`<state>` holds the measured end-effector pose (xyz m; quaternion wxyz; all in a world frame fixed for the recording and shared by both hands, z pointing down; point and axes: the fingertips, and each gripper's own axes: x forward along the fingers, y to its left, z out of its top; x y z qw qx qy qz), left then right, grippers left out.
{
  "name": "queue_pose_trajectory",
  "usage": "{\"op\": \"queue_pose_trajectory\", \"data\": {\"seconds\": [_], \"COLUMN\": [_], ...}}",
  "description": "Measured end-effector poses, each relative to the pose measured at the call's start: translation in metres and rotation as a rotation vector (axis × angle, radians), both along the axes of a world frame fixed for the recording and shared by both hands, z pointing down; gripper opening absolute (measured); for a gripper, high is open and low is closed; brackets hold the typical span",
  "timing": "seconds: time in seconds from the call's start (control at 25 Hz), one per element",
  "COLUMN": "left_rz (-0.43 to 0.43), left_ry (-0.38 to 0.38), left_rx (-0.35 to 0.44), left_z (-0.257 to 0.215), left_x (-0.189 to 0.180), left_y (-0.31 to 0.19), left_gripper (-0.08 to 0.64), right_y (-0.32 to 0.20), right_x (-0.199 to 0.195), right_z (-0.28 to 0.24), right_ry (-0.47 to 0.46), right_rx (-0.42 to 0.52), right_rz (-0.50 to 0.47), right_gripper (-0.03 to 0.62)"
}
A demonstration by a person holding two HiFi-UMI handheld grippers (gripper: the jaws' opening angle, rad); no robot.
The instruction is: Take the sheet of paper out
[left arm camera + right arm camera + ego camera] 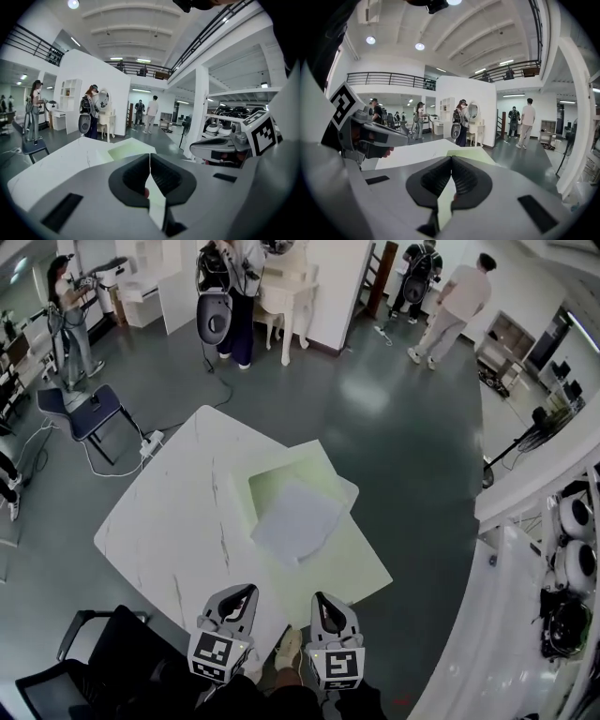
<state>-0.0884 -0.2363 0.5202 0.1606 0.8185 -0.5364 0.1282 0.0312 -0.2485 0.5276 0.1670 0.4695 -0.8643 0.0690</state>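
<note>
A white sheet of paper (298, 521) lies on an open pale green folder (352, 563), near the right corner of the white marble table (178, 512). Both grippers hover over the table's near edge, short of the folder and side by side. The left gripper (246, 592) has its jaws shut with nothing between them, and its tips meet in the left gripper view (150, 157). The right gripper (322, 598) is also shut and empty (451, 159). The folder shows beyond the jaws in both gripper views (129, 151) (471, 156).
A black chair (103, 652) stands at the table's near left. A blue chair (84, 409) with cables sits on the floor at far left. A white counter (487, 615) runs along the right. Several people stand far back by white furniture.
</note>
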Motion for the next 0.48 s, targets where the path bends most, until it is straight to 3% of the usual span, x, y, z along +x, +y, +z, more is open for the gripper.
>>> {"op": "queue_pose_trajectory", "data": {"seconds": [0.48], "left_rz": [-0.169], "left_ry": [-0.002], "left_rx": [-0.16], "left_z": [0.102], "left_x": [-0.022], "left_y": [-0.057], "left_gripper": [0.025], "right_y": [-0.081], "right_x": [-0.037], "right_z": [0.112], "right_ry": [0.037], "right_rx": [-0.165], "right_rz": [-0.227], "right_gripper": [0.017]}}
